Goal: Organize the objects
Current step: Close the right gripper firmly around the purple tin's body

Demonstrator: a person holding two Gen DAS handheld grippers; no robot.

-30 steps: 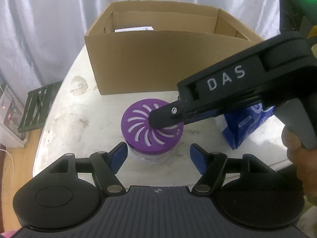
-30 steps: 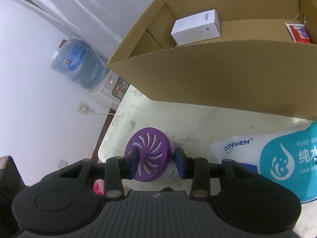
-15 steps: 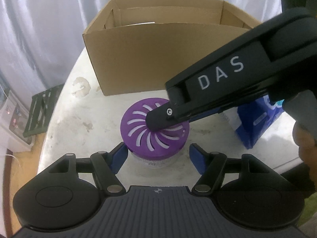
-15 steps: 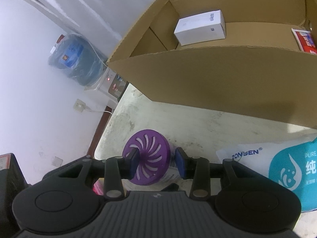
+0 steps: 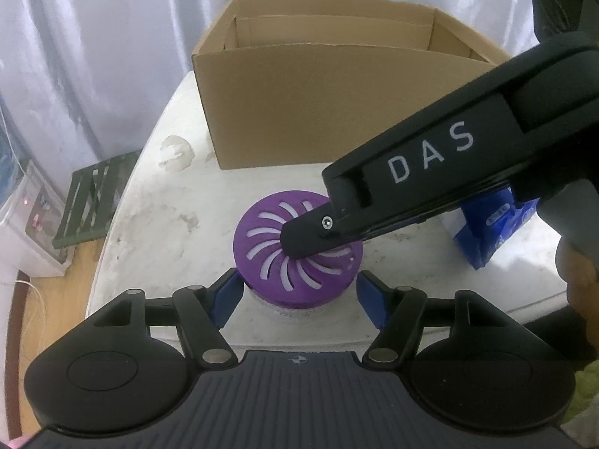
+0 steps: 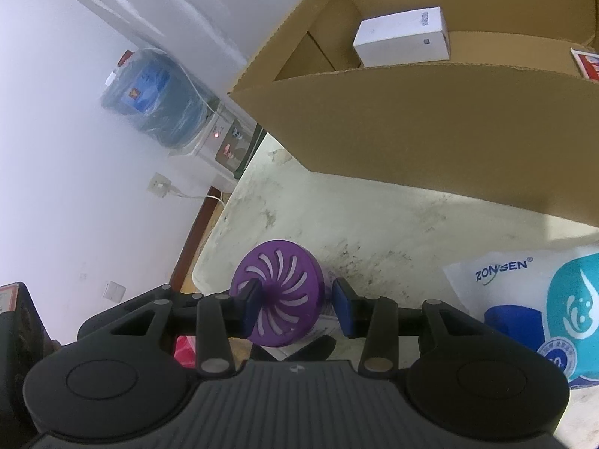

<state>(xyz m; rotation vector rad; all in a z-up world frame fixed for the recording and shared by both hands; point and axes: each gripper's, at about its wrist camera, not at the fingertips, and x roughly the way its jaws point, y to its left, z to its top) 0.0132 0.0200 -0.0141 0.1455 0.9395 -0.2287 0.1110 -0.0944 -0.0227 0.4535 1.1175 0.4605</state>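
Two grippers: the purple-lidded jar point(image 5: 297, 258) is straddled by both.
Left gripper point(image 5: 297, 293): spread, pads clear of it.
Right gripper point(image 6: 297, 305): spread, contact cannot be told.
Right view only: white carton point(image 6: 402, 35) seen inside the cardboard box point(image 6: 411, 119).

Stained white table point(image 5: 157, 232); cardboard box point(image 5: 337, 112), purple-lidded jar point(image 5: 277, 232), blue-white packet point(image 6: 524, 299)

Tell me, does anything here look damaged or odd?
The white tabletop is stained with dark speckles, and a patch of its surface has flaked near the brown cardboard box. Nothing looks spilled; the purple slotted-lid jar stands upright.
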